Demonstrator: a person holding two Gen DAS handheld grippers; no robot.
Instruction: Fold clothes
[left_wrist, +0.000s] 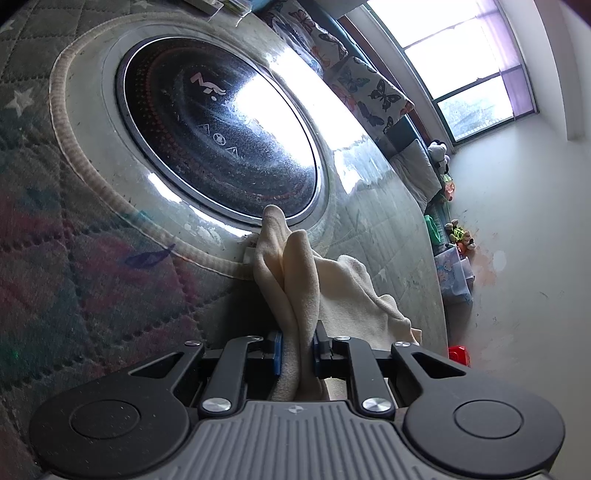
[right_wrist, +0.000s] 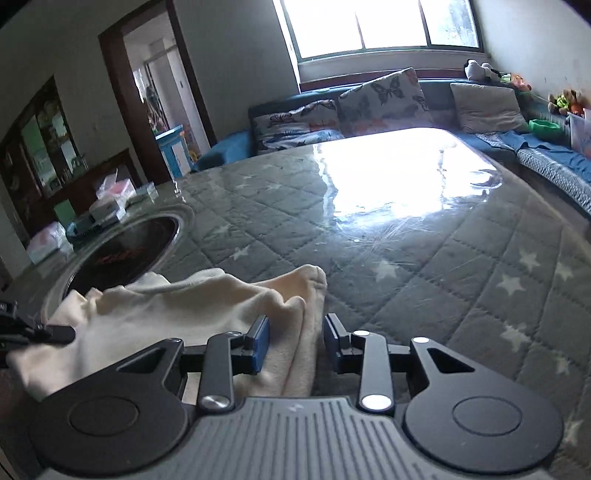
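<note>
A cream cloth garment (left_wrist: 303, 280) is bunched between the fingers of my left gripper (left_wrist: 297, 352), which is shut on a thick fold of it. The rest hangs to the right over the table. In the right wrist view the same cream garment (right_wrist: 192, 306) lies crumpled on the quilted table cover (right_wrist: 443, 266). My right gripper (right_wrist: 295, 343) stands with its jaws apart around an edge of the garment, not squeezing it. The tip of my left gripper (right_wrist: 55, 332) shows at the far left edge.
A round black induction cooktop (left_wrist: 218, 129) is set into the table, seen also in the right wrist view (right_wrist: 122, 254). Sofa cushions (right_wrist: 380, 99), toys and a window lie beyond. Boxes (right_wrist: 107, 210) sit at the table's left end.
</note>
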